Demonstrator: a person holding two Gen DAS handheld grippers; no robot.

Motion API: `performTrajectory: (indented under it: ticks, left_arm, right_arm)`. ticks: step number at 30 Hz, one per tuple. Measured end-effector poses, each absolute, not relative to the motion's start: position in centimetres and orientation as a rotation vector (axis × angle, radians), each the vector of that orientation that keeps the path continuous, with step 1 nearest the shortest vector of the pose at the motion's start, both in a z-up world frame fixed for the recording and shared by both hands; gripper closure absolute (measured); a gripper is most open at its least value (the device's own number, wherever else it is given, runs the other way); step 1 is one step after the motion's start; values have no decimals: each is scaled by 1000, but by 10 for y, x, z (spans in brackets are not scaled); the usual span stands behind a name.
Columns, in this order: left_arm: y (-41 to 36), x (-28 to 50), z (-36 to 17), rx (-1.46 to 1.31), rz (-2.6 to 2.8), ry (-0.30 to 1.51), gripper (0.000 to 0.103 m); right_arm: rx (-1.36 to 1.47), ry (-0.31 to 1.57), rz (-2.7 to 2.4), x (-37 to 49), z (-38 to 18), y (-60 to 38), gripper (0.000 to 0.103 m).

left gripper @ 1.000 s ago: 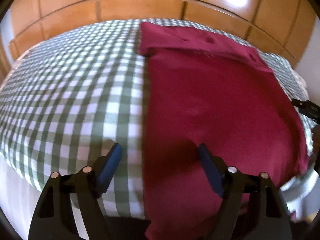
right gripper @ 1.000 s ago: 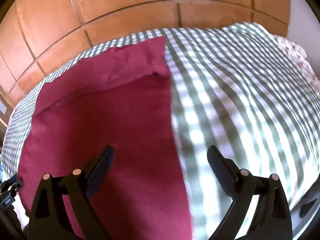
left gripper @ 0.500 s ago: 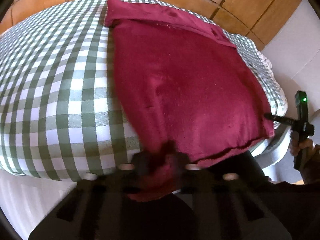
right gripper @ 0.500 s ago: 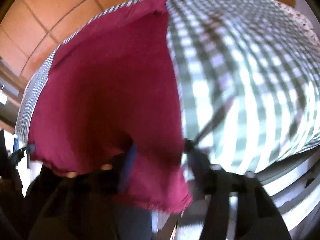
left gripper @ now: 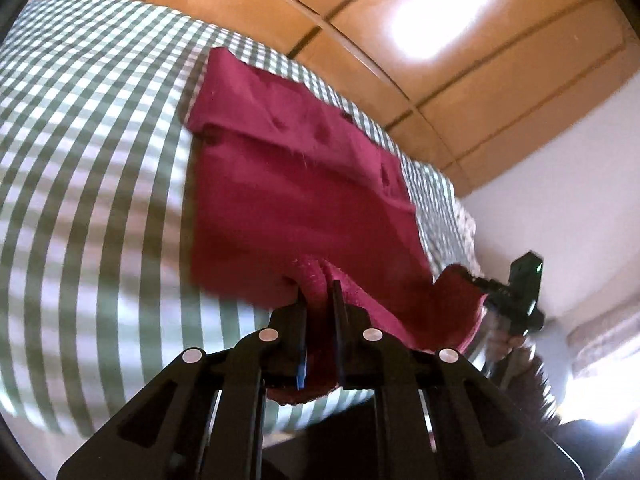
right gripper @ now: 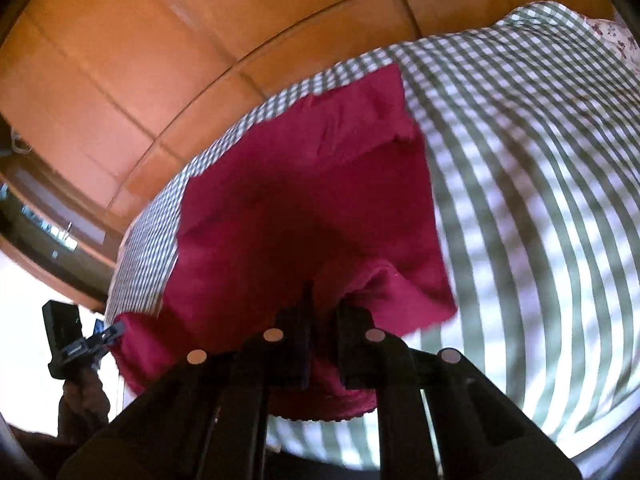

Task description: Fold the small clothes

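Observation:
A dark red garment (left gripper: 288, 184) lies on the green-and-white checked bed cover (left gripper: 88, 152), with a folded band across its far end. My left gripper (left gripper: 318, 292) is shut on the garment's near left corner and lifts it off the bed. My right gripper (right gripper: 324, 304) is shut on the near right corner of the garment (right gripper: 304, 208) and lifts it too. The near hem hangs between the two grippers. The right gripper also shows in the left wrist view (left gripper: 516, 300), and the left gripper in the right wrist view (right gripper: 80, 340).
An orange wooden panelled headboard (left gripper: 400, 40) stands behind the bed. A white wall (left gripper: 560, 184) is at the right. A floral pillow (right gripper: 616, 36) lies at the far right of the checked cover (right gripper: 540, 160).
Both grippers went from open over the garment's near edge to shut on its near corners. They have lifted the hem and carried it toward the far end.

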State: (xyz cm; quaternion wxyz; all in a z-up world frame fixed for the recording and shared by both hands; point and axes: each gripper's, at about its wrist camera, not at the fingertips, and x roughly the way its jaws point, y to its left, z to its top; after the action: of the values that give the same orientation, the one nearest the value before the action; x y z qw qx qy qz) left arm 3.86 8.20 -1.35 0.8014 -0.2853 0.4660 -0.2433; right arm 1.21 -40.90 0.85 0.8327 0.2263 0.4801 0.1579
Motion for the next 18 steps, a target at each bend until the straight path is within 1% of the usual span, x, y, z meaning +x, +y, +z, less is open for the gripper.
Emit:
performTrajectory:
  ticks: [5, 6, 7, 8, 9, 10, 11, 12, 14, 18]
  left_arm:
    - [86, 84, -16, -668, -458, 995, 94]
    - [89, 93, -17, -677, -437, 997, 94]
    - [90, 102, -18, -685, -414, 999, 94]
    - [93, 111, -20, -702, -381, 1003, 93]
    - [97, 116, -21, -717, -363, 1004, 85]
    - [101, 120, -22, -738, -342, 1001, 77]
    - [110, 121, -23, -771, -297, 985, 46]
    - [117, 120, -23, -793, -260, 962, 23]
    - [131, 112, -23, -803, -244, 927, 23]
    - [132, 86, -31, -715, -285, 944, 23]
  right_arm:
    - [527, 1012, 286, 65, 3, -415, 94]
    - [528, 1008, 278, 72, 2, -415, 90]
    - [540, 999, 275, 79, 2, -416, 86]
    - [563, 989, 289, 86, 2, -418, 65]
    - [587, 976, 299, 91, 1, -421, 46]
    - [595, 953, 292, 93, 5, -424, 40]
    - [595, 935, 286, 92, 9, -426, 29]
    - [601, 921, 286, 90, 11, -429, 21]
    - [603, 907, 276, 78, 14, -438, 16]
    - [560, 934, 230, 49, 1, -452, 16]
